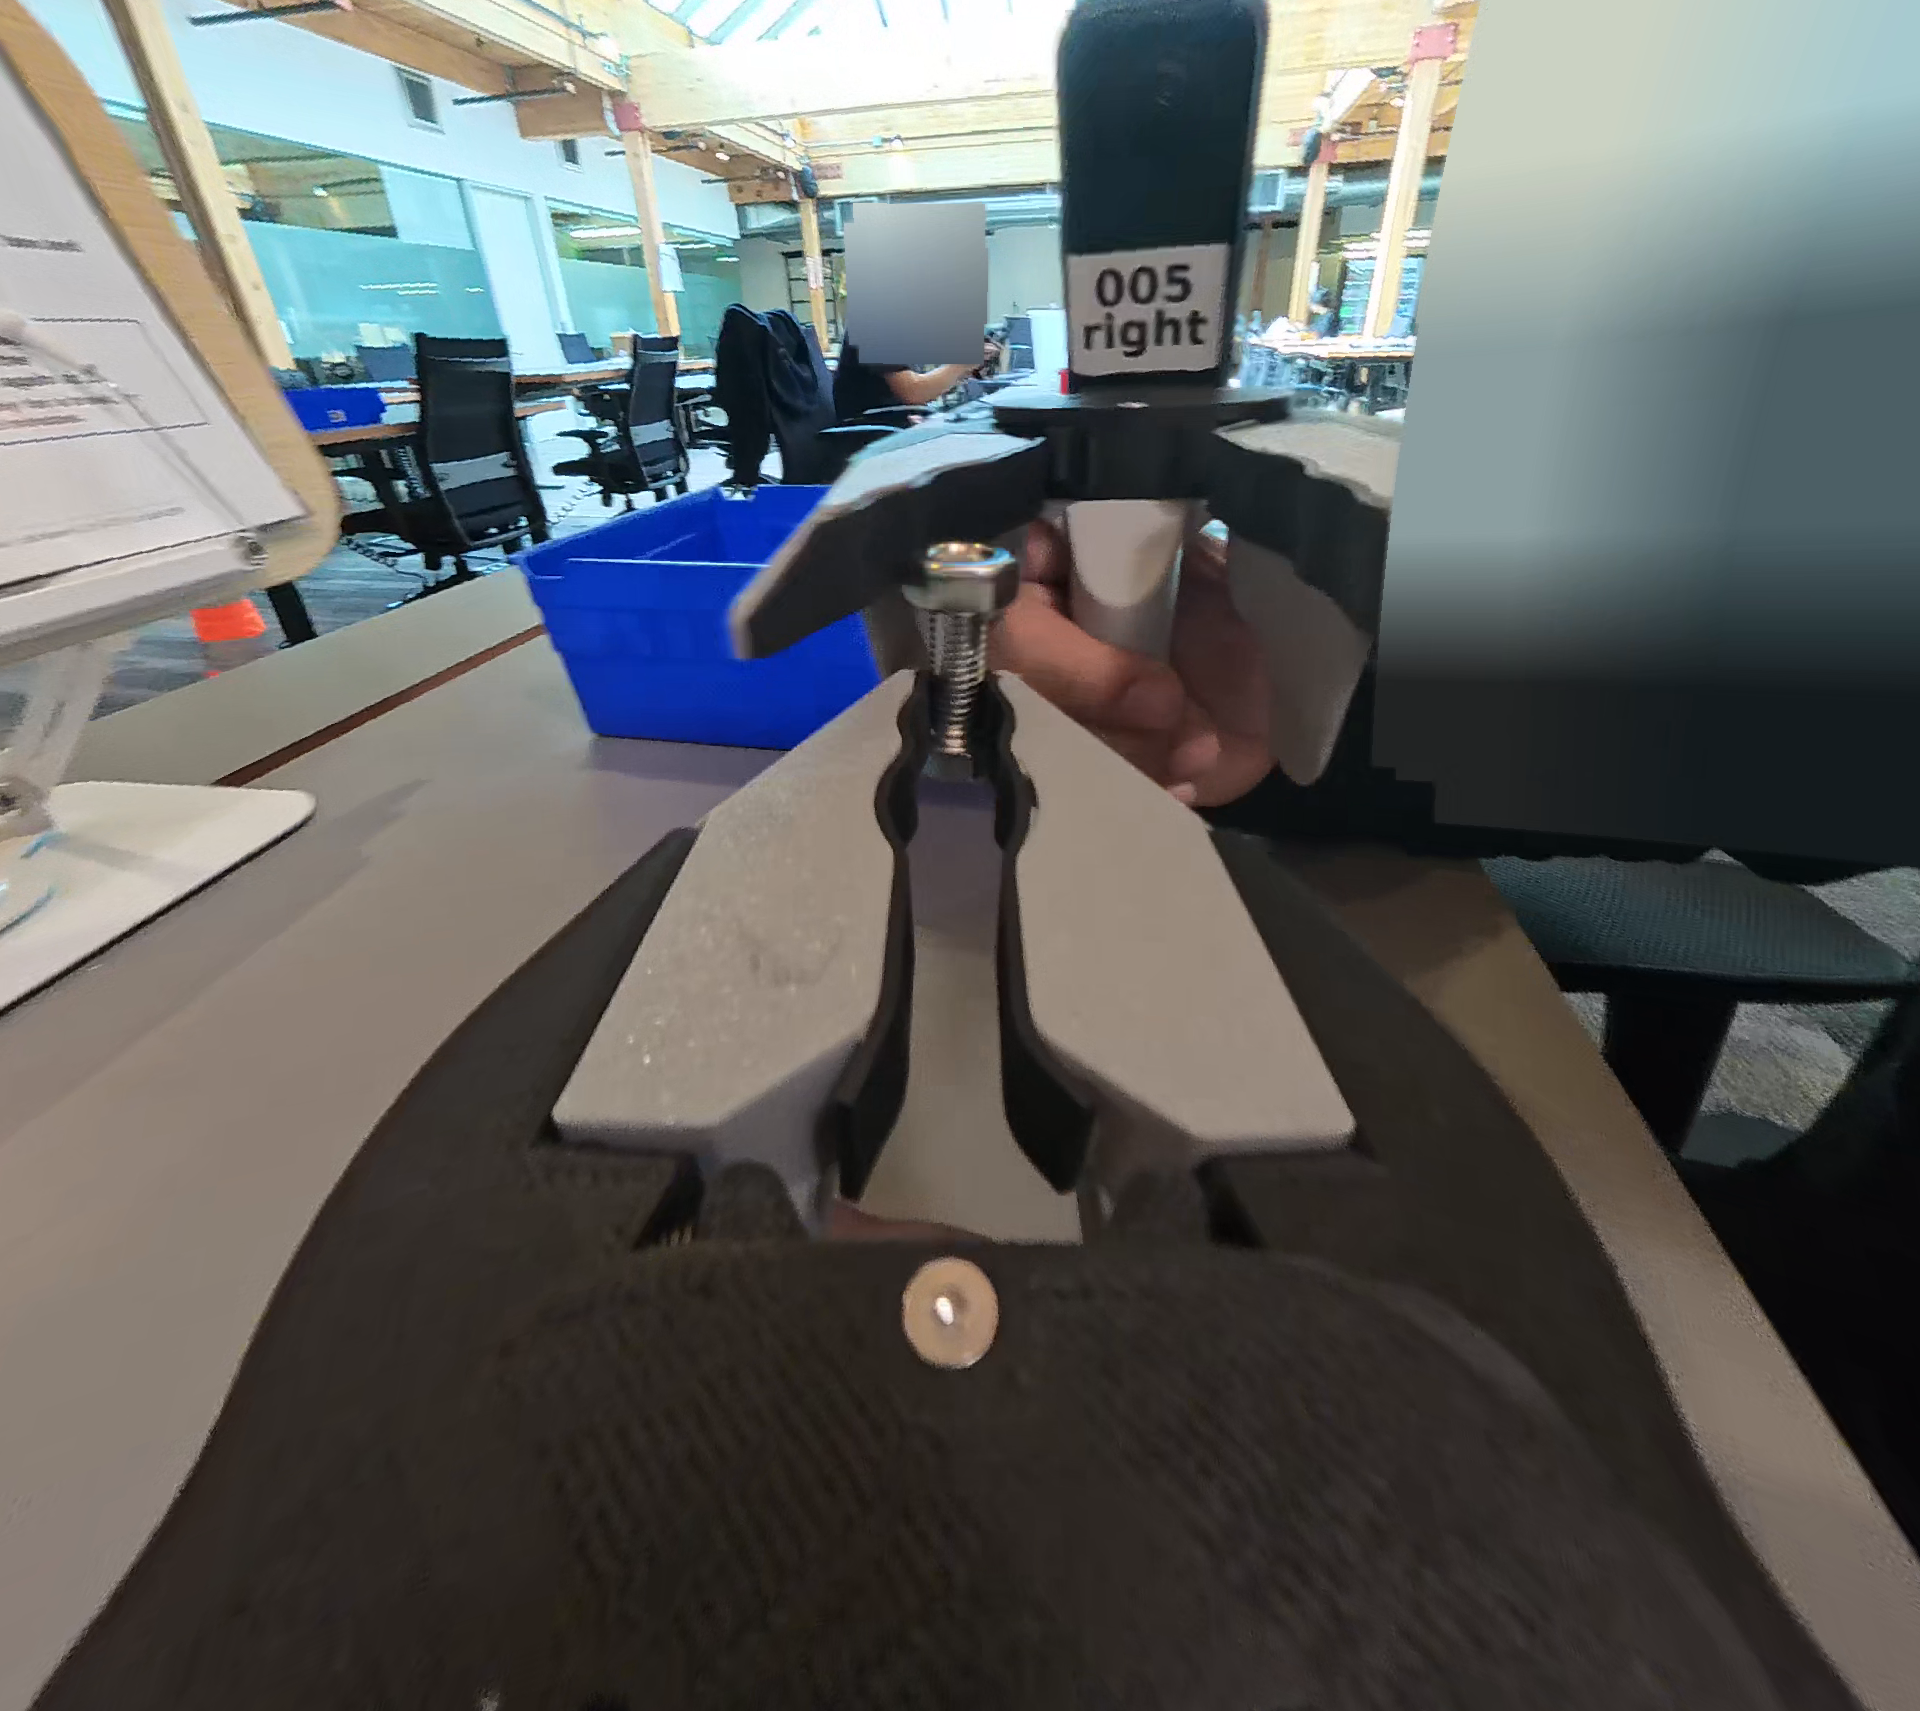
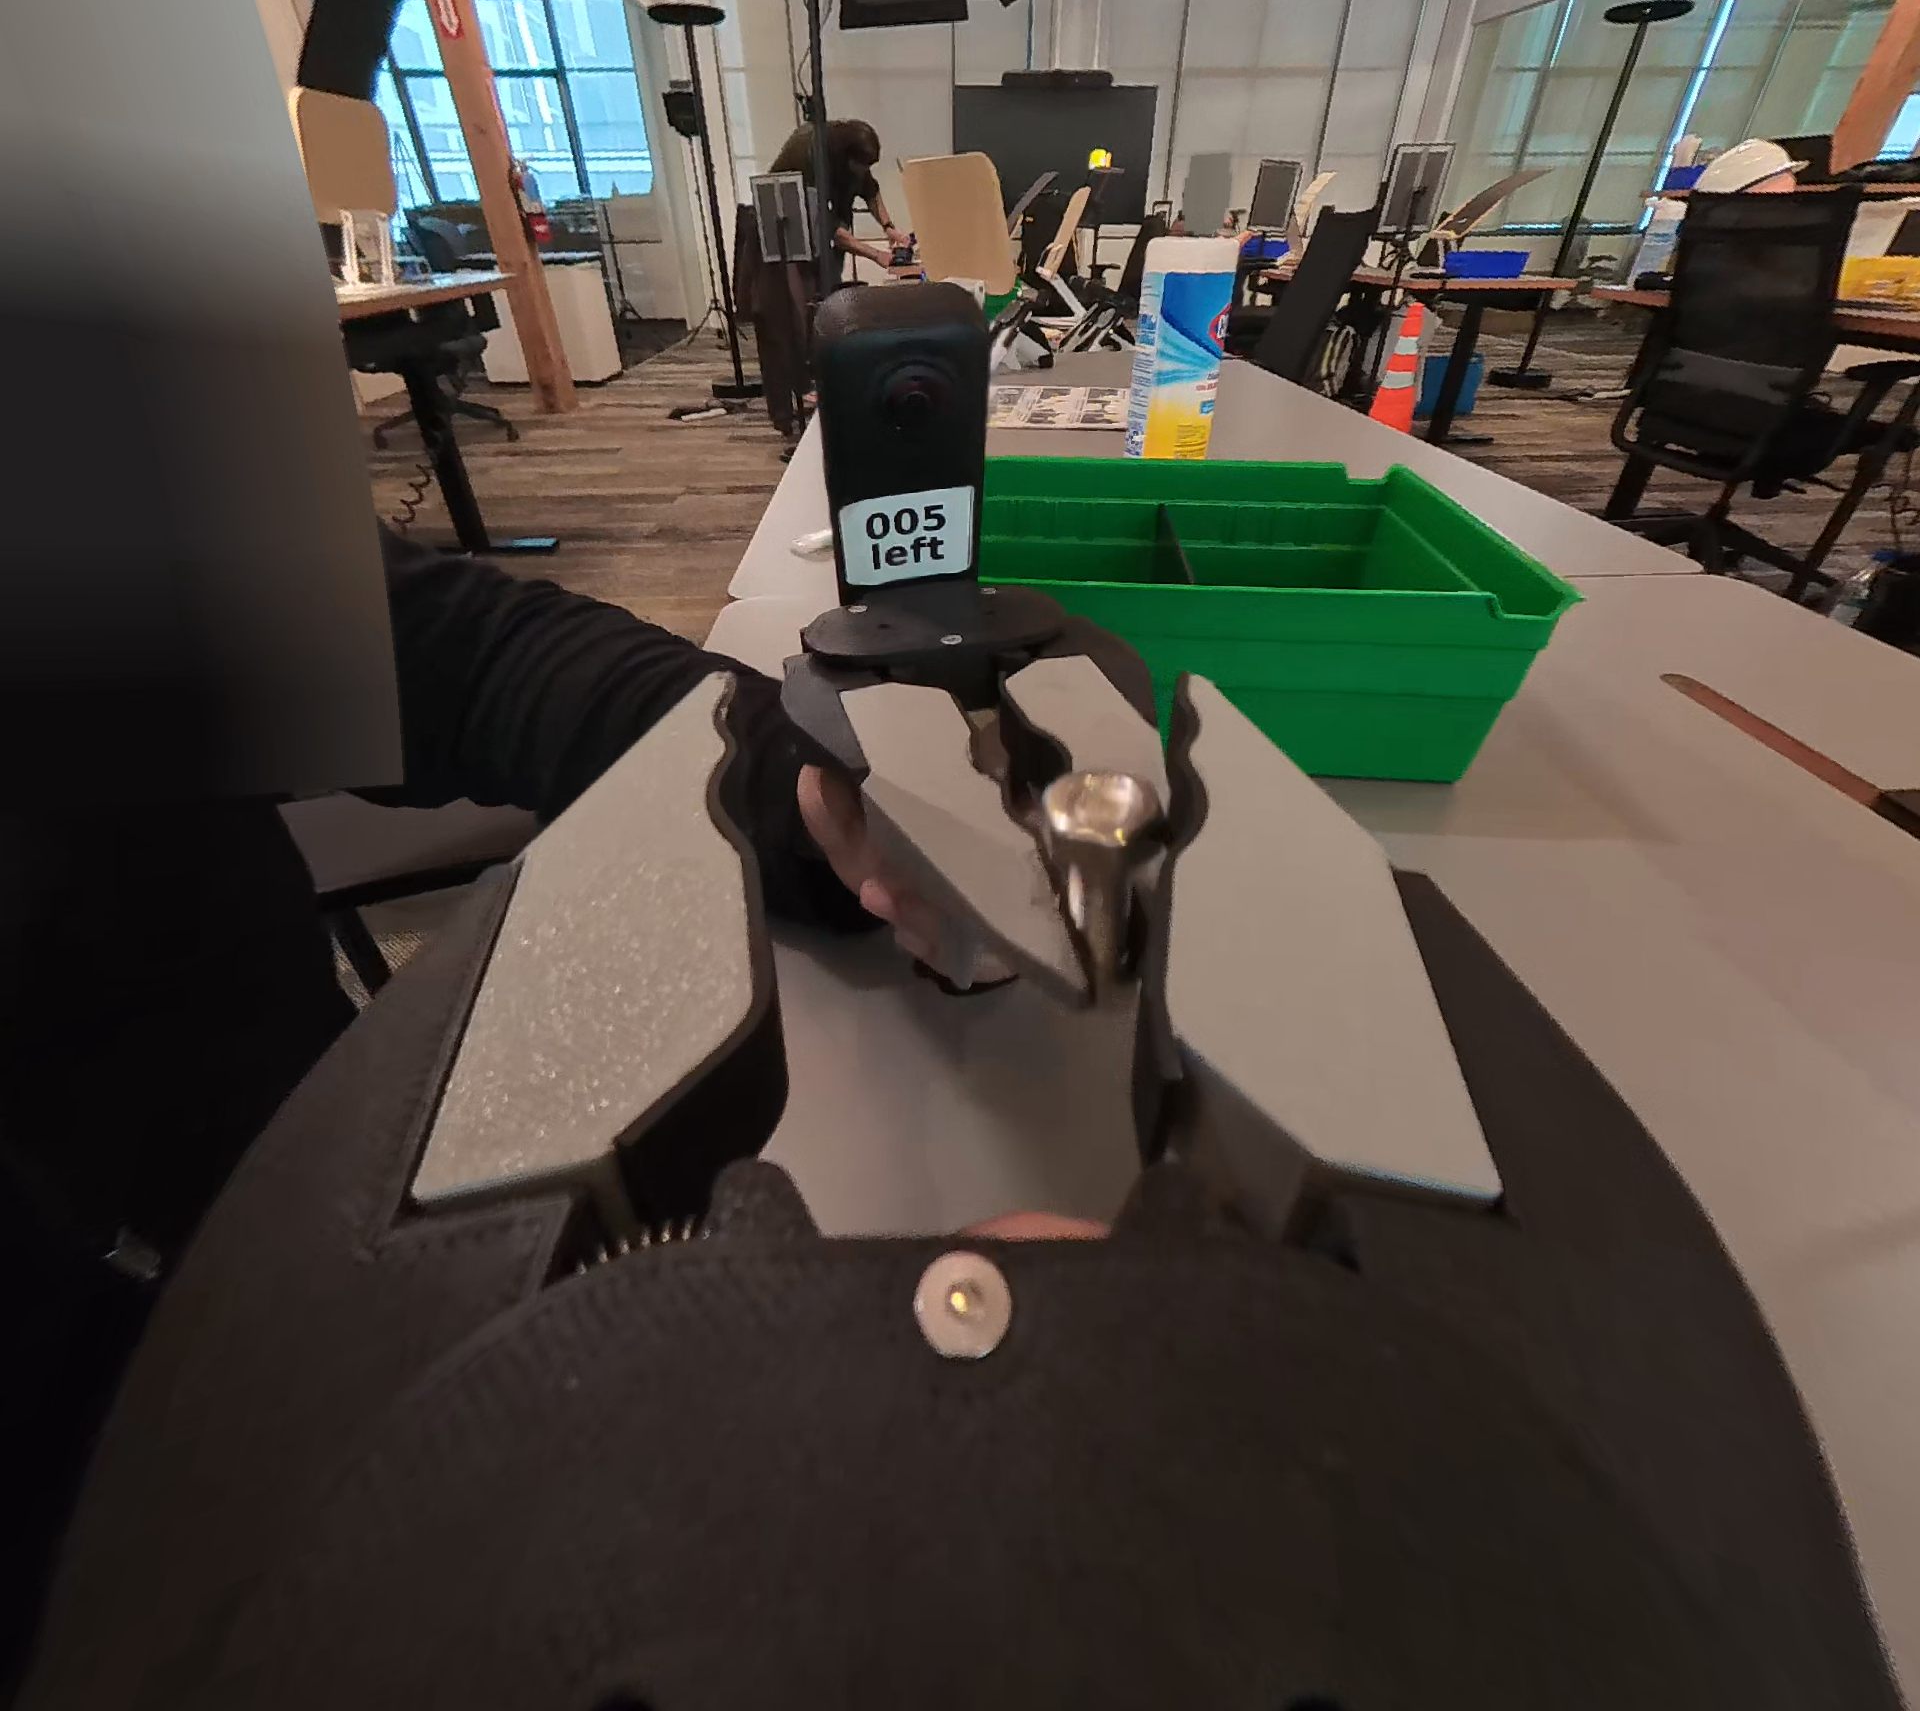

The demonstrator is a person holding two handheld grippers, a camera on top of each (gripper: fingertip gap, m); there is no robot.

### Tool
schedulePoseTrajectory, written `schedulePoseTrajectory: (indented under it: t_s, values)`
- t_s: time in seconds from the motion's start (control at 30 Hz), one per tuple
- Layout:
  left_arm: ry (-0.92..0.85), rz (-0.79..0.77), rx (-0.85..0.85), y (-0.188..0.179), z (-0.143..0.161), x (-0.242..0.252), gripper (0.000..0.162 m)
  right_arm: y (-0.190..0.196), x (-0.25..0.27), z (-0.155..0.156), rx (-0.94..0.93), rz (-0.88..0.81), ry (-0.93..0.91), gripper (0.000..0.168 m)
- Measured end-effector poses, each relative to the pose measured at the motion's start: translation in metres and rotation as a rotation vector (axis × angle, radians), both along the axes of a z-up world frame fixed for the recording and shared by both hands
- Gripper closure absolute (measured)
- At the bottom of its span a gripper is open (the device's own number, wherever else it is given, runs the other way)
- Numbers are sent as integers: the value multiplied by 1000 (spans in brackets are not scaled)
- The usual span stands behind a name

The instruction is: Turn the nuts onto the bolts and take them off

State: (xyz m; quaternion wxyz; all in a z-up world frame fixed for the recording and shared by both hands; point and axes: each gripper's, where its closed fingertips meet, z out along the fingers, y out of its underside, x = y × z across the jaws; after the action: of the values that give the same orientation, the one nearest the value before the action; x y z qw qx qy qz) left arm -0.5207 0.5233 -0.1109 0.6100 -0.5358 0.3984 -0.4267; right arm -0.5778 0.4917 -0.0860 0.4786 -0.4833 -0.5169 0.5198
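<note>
My left gripper is shut on a steel bolt and holds it upright above the grey table, head down. A hex nut sits at the top of the thread. My right gripper faces it, held by a hand, jaws wide apart around the nut. In the right wrist view my right gripper is open, and the nut lies close against its right finger. The bolt hangs below in the left gripper.
A blue bin stands on the table behind the bolt. A sign holder stands at the left. A green divided bin sits behind the grippers, with a wipes canister beyond it. Office chairs and desks fill the background. One gripper's finger ends stand about 6 cm off the other's.
</note>
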Motion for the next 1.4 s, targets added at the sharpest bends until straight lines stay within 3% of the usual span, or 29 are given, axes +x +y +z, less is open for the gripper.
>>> schedulePoseTrajectory:
  t_s: [0.27,0.53,0.6,0.73,0.77,0.8,0.83,1.13,1.27,1.33,1.4]
  values:
    - [-83,74,-36,18,15,-27,156,20,24,17,-43,-50,80,98]
    - [-18,-22,-28,-3,2,5,156,7,3,6,-58,-6,36,92]
    - [1,9,-3,-1,2,4,156,1,-1,0,-34,11,5,95]
    - [-47,139,-41,25,7,-21,156,14,8,4,-17,-63,16,83]
    - [-57,182,-60,34,8,-30,156,17,13,8,-28,-68,33,85]
    - [-52,216,-77,41,6,-37,156,16,18,11,-38,-40,51,103]
    - [-50,232,-86,45,5,-41,156,17,22,15,-58,-31,74,105]
    - [-29,93,-74,18,2,-8,156,33,11,-1,-138,-94,11,98]
    - [-19,234,-103,44,-3,-27,156,34,11,-6,-109,-110,-22,93]
    - [-40,294,-174,61,-8,-44,156,30,17,2,-89,-87,10,114]
    - [-1,342,-146,67,-13,-52,156,37,21,8,-112,-114,37,109]
